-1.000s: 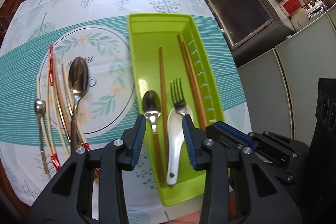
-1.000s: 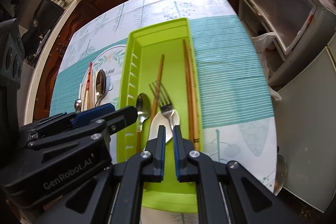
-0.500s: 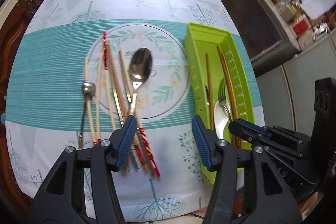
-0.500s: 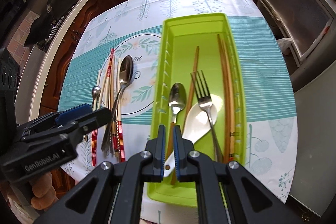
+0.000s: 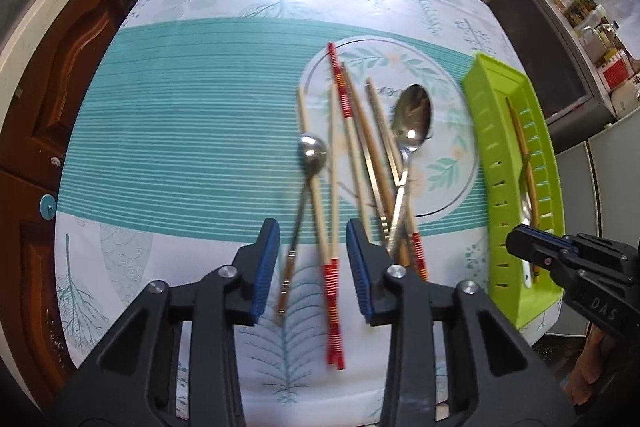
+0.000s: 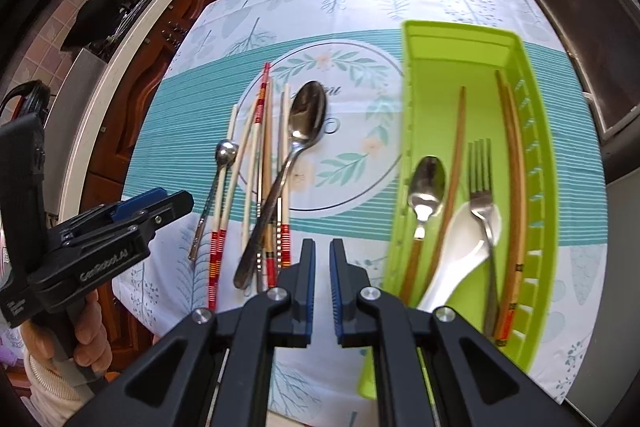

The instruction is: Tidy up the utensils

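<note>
Left gripper [image 5: 313,259] hangs wide open over the loose utensils; right gripper [image 6: 322,281] is nearly closed and empty beside the green tray [image 6: 414,75].

Tray holds a small spoon [image 6: 426,187], fork [image 6: 482,183], white ladle-spoon [image 6: 464,247] and brown chopsticks [image 6: 514,163]. Left on the tablecloth [image 5: 192,131] mid-table: a big spoon [image 5: 412,119], a small spoon [image 5: 311,153] and overlapping chopsticks [image 5: 336,163], which look awkward to pick singly.

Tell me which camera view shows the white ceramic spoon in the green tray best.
The right wrist view: the white ceramic spoon lies open inside the green tray, bowl and most of its handle visible under the fork. In the left wrist view only a thin white sliver shows, behind the tray wall and the right hand-held gripper.
</note>
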The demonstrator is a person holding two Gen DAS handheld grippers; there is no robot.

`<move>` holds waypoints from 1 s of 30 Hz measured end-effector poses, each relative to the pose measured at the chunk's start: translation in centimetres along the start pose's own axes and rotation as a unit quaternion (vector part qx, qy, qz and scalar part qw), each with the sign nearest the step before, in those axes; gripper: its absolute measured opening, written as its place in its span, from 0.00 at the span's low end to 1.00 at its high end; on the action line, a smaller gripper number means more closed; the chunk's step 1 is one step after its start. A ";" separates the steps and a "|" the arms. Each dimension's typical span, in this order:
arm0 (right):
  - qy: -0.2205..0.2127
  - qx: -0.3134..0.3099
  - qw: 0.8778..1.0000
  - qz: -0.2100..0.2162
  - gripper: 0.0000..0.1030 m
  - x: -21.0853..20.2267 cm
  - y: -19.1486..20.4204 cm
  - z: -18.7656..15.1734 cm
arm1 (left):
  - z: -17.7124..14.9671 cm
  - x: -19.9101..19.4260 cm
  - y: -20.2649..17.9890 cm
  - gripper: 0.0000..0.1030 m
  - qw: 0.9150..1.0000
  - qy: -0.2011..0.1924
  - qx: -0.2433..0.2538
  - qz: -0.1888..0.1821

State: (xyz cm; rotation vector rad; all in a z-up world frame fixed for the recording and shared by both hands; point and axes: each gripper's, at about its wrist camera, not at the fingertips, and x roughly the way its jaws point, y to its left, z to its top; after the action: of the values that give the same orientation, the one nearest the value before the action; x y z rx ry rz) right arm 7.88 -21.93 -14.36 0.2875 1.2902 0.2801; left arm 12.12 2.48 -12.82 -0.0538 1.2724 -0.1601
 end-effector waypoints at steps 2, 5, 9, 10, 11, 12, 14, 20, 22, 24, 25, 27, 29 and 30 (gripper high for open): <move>0.006 0.000 1.000 0.005 0.07 0.6 0.6 0.3 | 0.0 0.2 0.9 0.27 1.000 0.002 -0.002 -0.007; 0.012 -0.002 1.000 0.011 0.07 1.5 1.4 0.6 | -0.2 0.9 1.5 0.20 1.000 0.012 0.007 -0.021; 0.026 -0.006 0.999 0.018 0.07 2.8 2.3 1.0 | -0.5 2.2 1.4 0.16 0.999 0.034 0.020 -0.029; 0.029 -0.007 0.999 0.019 0.07 3.1 2.5 1.1 | -0.7 2.6 1.1 0.15 0.999 0.038 0.021 -0.030; 0.032 -0.008 0.999 0.020 0.07 3.4 2.7 1.1 | -0.7 2.9 1.1 0.15 0.998 0.042 0.022 -0.030; 0.033 -0.009 0.999 0.022 0.07 3.5 2.7 1.2 | -0.7 3.3 1.1 0.14 0.998 0.046 0.022 -0.030; 0.037 -0.010 0.999 0.024 0.07 3.9 3.0 1.2 | -0.6 3.8 1.1 0.14 0.998 0.050 0.023 -0.028; 0.046 -0.013 0.999 0.024 0.07 4.6 3.2 1.3 | 0.2 5.0 1.0 0.09 0.998 0.056 0.021 -0.021; 0.047 -0.009 0.999 0.024 0.07 4.7 3.0 1.5 | 0.5 5.4 0.7 0.09 0.998 0.059 0.023 -0.018; 0.048 -0.007 0.999 0.023 0.07 4.9 2.9 1.7 | 0.6 5.8 0.5 0.09 0.998 0.059 0.030 -0.018; 0.047 -0.005 0.999 0.022 0.07 5.0 2.8 1.9 | 0.7 5.8 0.4 0.09 0.998 0.058 0.034 -0.016; 0.047 -0.001 0.999 0.025 0.07 5.2 2.6 2.3 | 0.9 6.0 0.0 0.09 0.998 0.058 0.038 -0.013; 0.048 0.007 0.998 0.028 0.07 5.5 2.3 2.8 | 1.0 6.2 -0.3 0.06 0.997 0.058 0.041 -0.006; 0.048 0.010 0.998 0.029 0.07 5.7 2.1 3.0 | 1.1 6.3 -0.5 0.03 0.997 0.058 0.044 0.002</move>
State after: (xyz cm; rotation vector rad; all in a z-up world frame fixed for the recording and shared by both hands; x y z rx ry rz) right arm 12.14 -18.07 -17.91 0.3330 1.3817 0.3345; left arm 14.89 0.98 -18.37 0.0340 1.3799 -0.2177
